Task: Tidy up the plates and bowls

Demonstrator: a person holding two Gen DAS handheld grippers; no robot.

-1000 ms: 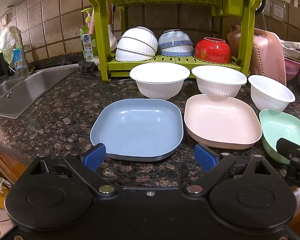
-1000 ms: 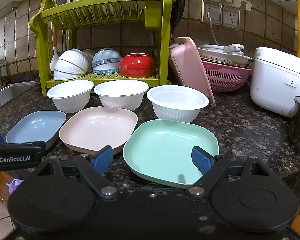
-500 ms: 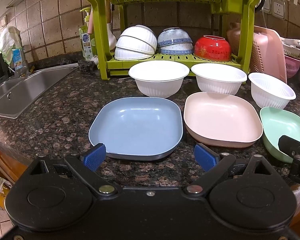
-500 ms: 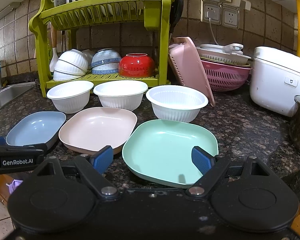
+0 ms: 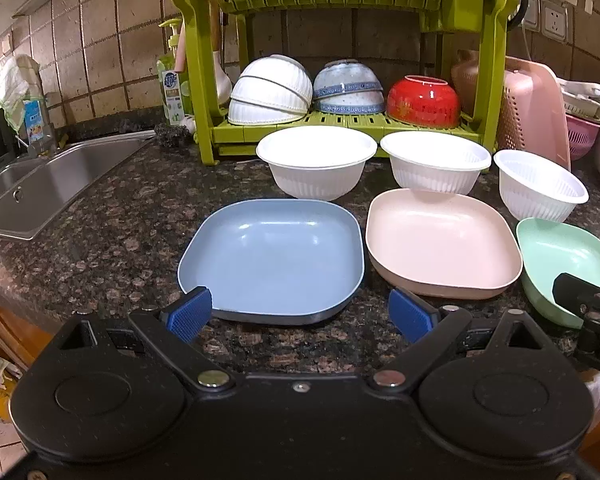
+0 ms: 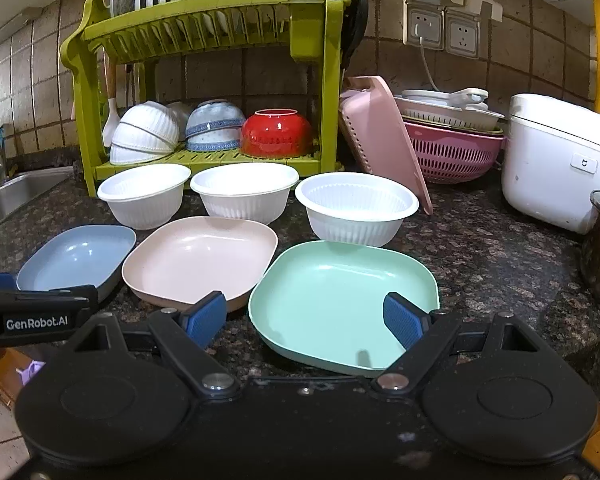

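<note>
Seemingly nothing is yet organized: both the left gripper and right gripper are held spread and empty near the blue plate and green plate, with three white bowls left farther back.

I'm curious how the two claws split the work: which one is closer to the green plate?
Right. The right gripper hovers open over the near edge of the green plate. The left gripper sits open in front of the blue plate, two plates away.
</note>
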